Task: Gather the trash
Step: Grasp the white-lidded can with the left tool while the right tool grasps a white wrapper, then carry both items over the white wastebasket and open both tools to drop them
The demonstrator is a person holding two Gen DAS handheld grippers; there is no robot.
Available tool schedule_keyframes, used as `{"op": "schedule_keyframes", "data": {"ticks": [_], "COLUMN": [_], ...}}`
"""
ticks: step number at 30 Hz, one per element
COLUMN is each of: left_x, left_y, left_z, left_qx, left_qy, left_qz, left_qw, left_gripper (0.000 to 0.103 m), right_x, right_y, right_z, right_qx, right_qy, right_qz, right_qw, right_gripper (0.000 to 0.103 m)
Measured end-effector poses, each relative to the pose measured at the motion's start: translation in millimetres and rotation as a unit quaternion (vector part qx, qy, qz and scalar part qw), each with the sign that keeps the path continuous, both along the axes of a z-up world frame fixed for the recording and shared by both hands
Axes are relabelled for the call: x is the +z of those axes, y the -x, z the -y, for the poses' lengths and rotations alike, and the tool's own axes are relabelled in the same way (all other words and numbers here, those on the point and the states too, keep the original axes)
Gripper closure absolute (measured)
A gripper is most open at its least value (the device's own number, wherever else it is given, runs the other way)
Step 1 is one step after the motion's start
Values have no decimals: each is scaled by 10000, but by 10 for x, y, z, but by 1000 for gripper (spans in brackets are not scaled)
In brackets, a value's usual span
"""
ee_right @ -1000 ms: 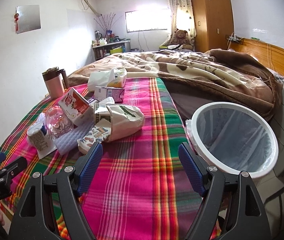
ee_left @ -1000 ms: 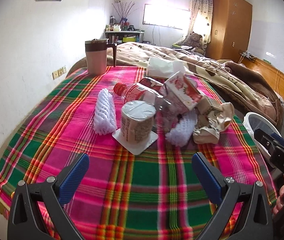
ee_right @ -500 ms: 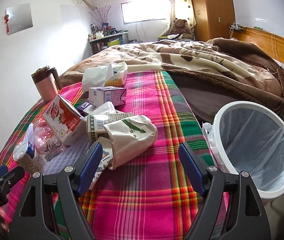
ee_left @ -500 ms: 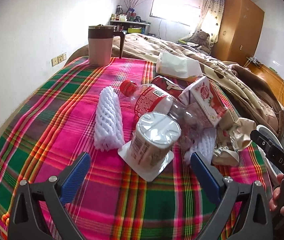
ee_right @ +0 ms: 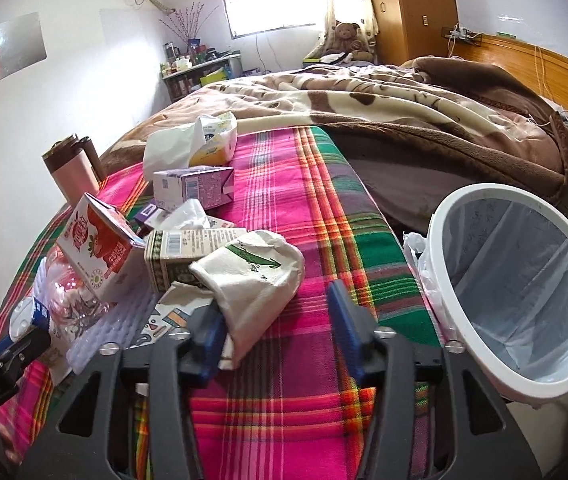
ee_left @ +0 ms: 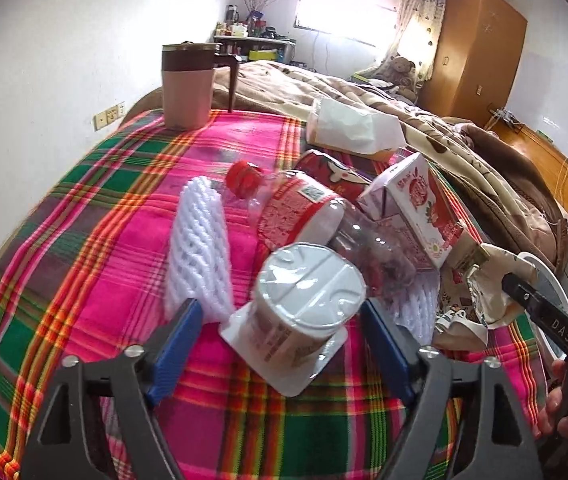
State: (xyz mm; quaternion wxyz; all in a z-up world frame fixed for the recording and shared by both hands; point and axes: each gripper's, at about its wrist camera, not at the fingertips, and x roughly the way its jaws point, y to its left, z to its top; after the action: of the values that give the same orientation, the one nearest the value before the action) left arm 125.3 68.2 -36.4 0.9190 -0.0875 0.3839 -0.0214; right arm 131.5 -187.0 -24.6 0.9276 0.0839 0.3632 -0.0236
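Two hand-held grippers are closing, our left [ee_left: 280, 344] around the sealed cup [ee_left: 304, 312], our right [ee_right: 276, 332] around the paper bag [ee_right: 256, 276], bin [ee_right: 524, 384] waiting at three o'clock.

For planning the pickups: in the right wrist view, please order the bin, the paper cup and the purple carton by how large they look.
1. Bin, clearly largest.
2. Paper cup.
3. Purple carton, but it lies farther away, so its real size against the cup is unsure.
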Motion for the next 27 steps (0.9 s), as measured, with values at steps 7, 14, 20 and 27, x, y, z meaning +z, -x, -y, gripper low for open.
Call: {"op": "schedule_keyframes", "data": {"ticks": [7,14,20,27], "left_x": [-34,-4,82,237], "left_y": [-42,-3,119,290], "left_z": [38,27,21,20], "left_qx": [-127,-94,-59,-30], "left_qy": [137,191,124,57], "left_qz": [-105,-38,106,296], "left_qw": [9998,9998,9998,9995], "left_gripper": [45,45,45,45], "right_x": [-6,24,61,154], "right_y": [4,49,121,229], "right_z": [52,104,147,270], "right_qx": [22,6,-51,-111], "right_qy": [-48,-92,66,28], "right_qz": [4,128,272,505], "right_qw": [10000,9999,9996,9987], "right_gripper": [88,92,92,92]}}
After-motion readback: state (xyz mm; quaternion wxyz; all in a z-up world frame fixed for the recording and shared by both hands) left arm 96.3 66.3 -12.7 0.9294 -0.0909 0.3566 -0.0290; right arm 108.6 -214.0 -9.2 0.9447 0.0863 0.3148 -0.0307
